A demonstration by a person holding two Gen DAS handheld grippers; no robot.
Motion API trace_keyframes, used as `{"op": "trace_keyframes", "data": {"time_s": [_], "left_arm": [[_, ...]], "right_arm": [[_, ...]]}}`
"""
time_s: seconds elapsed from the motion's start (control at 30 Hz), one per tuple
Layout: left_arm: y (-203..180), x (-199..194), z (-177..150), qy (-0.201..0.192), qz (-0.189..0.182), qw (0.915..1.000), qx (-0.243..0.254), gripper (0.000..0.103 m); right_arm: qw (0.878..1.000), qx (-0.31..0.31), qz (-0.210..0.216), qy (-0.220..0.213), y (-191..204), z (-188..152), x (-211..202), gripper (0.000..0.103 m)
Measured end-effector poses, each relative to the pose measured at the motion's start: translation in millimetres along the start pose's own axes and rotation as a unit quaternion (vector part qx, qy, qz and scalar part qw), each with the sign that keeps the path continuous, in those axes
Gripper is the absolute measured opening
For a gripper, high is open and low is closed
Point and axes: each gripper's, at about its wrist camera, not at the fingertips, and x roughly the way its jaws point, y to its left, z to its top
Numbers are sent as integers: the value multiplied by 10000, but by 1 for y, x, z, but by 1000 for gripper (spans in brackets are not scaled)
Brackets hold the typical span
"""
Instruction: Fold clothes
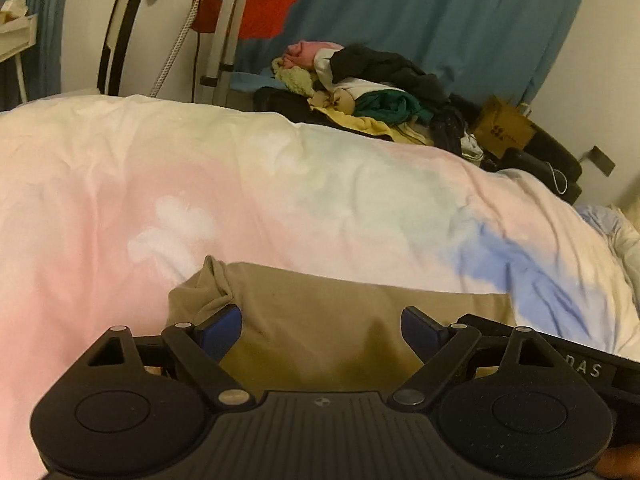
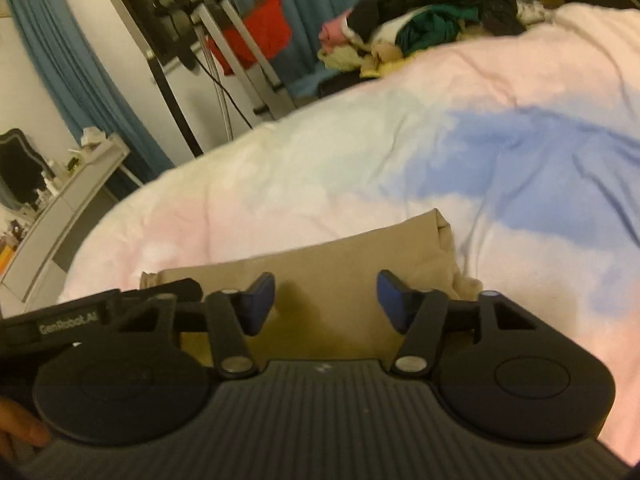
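Observation:
A folded tan garment (image 1: 320,312) lies flat on the pastel duvet (image 1: 200,184), right in front of both grippers. It also shows in the right wrist view (image 2: 340,264). My left gripper (image 1: 321,330) is open and empty, its blue pads (image 1: 224,326) spread wide just above the garment's near edge. My right gripper (image 2: 326,300) is open and empty too, its pads (image 2: 390,296) over the same garment's near edge. The right gripper's body shows at the right of the left wrist view (image 1: 584,364).
A heap of unfolded clothes (image 1: 376,88) lies at the far side of the bed, also in the right wrist view (image 2: 420,24). A metal stand (image 1: 224,32) and blue curtain (image 1: 440,12) stand behind it. A cardboard box (image 1: 504,126) sits far right. A white shelf (image 2: 68,196) stands at left.

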Motion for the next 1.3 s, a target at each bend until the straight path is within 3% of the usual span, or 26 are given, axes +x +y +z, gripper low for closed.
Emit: {"op": "trace_keyframes", "data": {"time_s": [0.17,0.23,0.53,0.73,0.9,1.17,1.3], "left_arm": [[-7,10,-5,13,169,9996,240,93],[-11,8,-7,-36,234,9992,314,93],[-31,-27,-26,-146,266,9981,530,91],[-36,-48,-43,-193,388,9956,836,90],[-24,-69,-45,-191,216,9988,383,90],[-6,-120,-45,-149,-500,9968,-609,90],[1,-134,-49,173,-894,9909,-990,90]], "right_arm": [[9985,-503,-225,-11,10,-8,14,55],[9989,-426,-207,-11,7,-7,13,55],[9945,-882,-408,-395,34,-19,-46,55],[9927,-810,-654,-610,35,-29,-75,55],[9938,-575,-944,-104,16,-55,-70,49],[9912,156,-1258,-383,21,-46,-114,52],[9890,151,-1393,-470,45,-43,-128,52]]}}
